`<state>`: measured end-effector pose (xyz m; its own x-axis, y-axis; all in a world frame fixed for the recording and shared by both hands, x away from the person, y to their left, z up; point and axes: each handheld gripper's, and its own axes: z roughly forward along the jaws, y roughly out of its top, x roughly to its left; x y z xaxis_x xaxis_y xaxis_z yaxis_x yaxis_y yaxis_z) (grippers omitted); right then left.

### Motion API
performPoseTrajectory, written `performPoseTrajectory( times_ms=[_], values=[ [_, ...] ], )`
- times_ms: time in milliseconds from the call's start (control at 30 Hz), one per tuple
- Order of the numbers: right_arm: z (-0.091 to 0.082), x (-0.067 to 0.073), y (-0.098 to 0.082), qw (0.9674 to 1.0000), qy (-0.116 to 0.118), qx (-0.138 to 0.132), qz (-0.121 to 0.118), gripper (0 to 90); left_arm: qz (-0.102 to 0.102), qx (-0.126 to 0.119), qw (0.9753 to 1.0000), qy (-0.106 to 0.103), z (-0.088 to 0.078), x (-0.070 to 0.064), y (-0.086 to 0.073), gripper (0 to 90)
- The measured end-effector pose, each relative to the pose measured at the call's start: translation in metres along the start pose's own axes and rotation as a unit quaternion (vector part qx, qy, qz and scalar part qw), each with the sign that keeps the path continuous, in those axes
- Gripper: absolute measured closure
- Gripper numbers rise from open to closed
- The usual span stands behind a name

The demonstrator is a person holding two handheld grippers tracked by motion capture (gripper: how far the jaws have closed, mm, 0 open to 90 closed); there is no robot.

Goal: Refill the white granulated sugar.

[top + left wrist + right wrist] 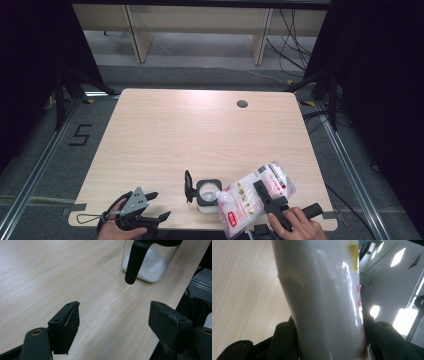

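A pale wood-grain counter (200, 135) fills the middle of the high view, its corners rounded, with a round grommet hole (242, 104) toward its upper right. Standing on it near the lower edge, just right of centre, is a clear jar (207, 192) with a black hinged lid, white grains inside.

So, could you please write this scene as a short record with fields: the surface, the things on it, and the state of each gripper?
surface: wooden table, with a round hole near its far edge
container: clear jar with a black rim and an open black lid, white powder inside, near the front edge
bag: plastic bag of white powder with red print, tilted, its mouth at the jar
right gripper: shut on the bag
left gripper: open, nothing between its jaws, beside the jar, apart from it
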<state>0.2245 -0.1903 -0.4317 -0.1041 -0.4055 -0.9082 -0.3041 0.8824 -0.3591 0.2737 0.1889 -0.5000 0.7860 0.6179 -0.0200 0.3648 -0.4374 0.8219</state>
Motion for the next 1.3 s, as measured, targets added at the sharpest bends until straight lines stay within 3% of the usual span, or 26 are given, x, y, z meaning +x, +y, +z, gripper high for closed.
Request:
performPoseTrajectory(
  times_ms=[133, 167, 267, 300, 367, 467, 633, 700, 733, 800, 900, 933, 1033, 1100, 1133, 1233, 1267, 1300],
  values=[
    [0.0003, -0.0008, 0.0002, 1.0000, -0.001, -0.002, -0.005, 56.2, -0.008, -0.007, 0.9999, 0.000, 0.0010, -0.0012, -0.0001, 24.4],
    [0.0001, -0.0008, 0.0003, 1.0000, -0.001, -0.002, -0.005, 56.2, 0.002, 0.002, 1.0000, 0.000, -0.0003, 0.0003, 0.0001, 24.5],
    [-0.0004, -0.0025, 0.0006, 0.9999, -0.004, -0.003, -0.013, 56.2, -0.003, -0.003, 1.0000, 0.000, 0.0004, -0.0005, 0.0000, 24.5],
    [-0.0005, -0.0025, 0.0009, 0.9999, -0.005, -0.002, -0.013, 56.2, -0.022, -0.007, 0.9997, 0.000, 0.0012, -0.0029, -0.0006, 24.4],
    [-0.0018, -0.0011, 0.0024, 1.0000, 0.000, 0.008, 0.003, 56.3, -0.021, -0.006, 0.9998, 0.000, 0.0012, -0.0027, -0.0005, 24.4],
    [-0.0013, -0.0010, 0.0031, 1.0000, 0.002, 0.002, 0.003, 56.3, -0.012, -0.002, 0.9999, 0.002, 0.0002, -0.0016, -0.0005, 24.4],
    [-0.0016, -0.0011, 0.0022, 1.0000, 0.000, 0.006, 0.003, 56.4, -0.020, -0.007, 0.9998, 0.000, 0.0012, -0.0027, -0.0005, 24.4],
    [-0.0017, 0.0007, 0.0023, 0.9999, 0.000, 0.008, 0.015, 56.4, -0.014, -0.001, 0.9999, 0.002, 0.0007, -0.0017, -0.0005, 24.4],
    [-0.0019, 0.0009, 0.0022, 0.9998, 0.000, 0.010, 0.015, 56.4, -0.006, 0.008, 0.9999, 0.005, -0.0002, -0.0005, -0.0004, 24.5],
    [-0.0020, 0.0007, 0.0023, 0.9999, 0.001, 0.009, 0.014, 56.5, -0.014, 0.001, 0.9999, 0.001, 0.0006, -0.0019, -0.0005, 24.4],
    [-0.0019, -0.0007, 0.0023, 1.0000, 0.000, 0.007, 0.007, 56.6, -0.009, 0.005, 0.9999, 0.004, -0.0001, -0.0010, -0.0004, 24.5],
    [-0.0017, 0.0001, 0.0025, 0.9999, 0.000, 0.006, 0.012, 56.7, -0.021, -0.008, 0.9997, 0.000, 0.0012, -0.0029, -0.0005, 24.4],
    [-0.0009, 0.0003, 0.0021, 0.9999, 0.001, 0.002, 0.013, 56.9, -0.013, -0.003, 0.9999, 0.002, 0.0003, -0.0018, -0.0005, 24.5],
    [-0.0002, -0.0002, 0.0013, 1.0000, 0.001, -0.001, 0.009, 57.0, -0.020, -0.009, 0.9998, 0.001, 0.0013, -0.0029, -0.0006, 24.4],
    [-0.0008, 0.0016, 0.0008, 0.9998, 0.003, 0.005, 0.020, 57.1, -0.020, -0.007, 0.9998, 0.000, 0.0011, -0.0027, -0.0005, 24.4],
    [-0.0008, 0.0015, 0.0001, 0.9998, 0.004, 0.004, 0.018, 57.3, -0.008, 0.001, 1.0000, 0.002, -0.0014, -0.0004, 0.0004, 24.5],
    [-0.0003, 0.0004, -0.0001, 0.9999, 0.002, 0.000, 0.011, 57.4, -0.020, -0.002, 0.9998, 0.003, -0.0013, -0.0012, 0.0001, 24.4],
    [-0.0006, 0.0007, -0.0008, 0.9999, 0.004, 0.002, 0.014, 57.5, -0.015, -0.004, 0.9999, 0.003, -0.0013, 0.0000, -0.0001, 24.5]
  ],
)
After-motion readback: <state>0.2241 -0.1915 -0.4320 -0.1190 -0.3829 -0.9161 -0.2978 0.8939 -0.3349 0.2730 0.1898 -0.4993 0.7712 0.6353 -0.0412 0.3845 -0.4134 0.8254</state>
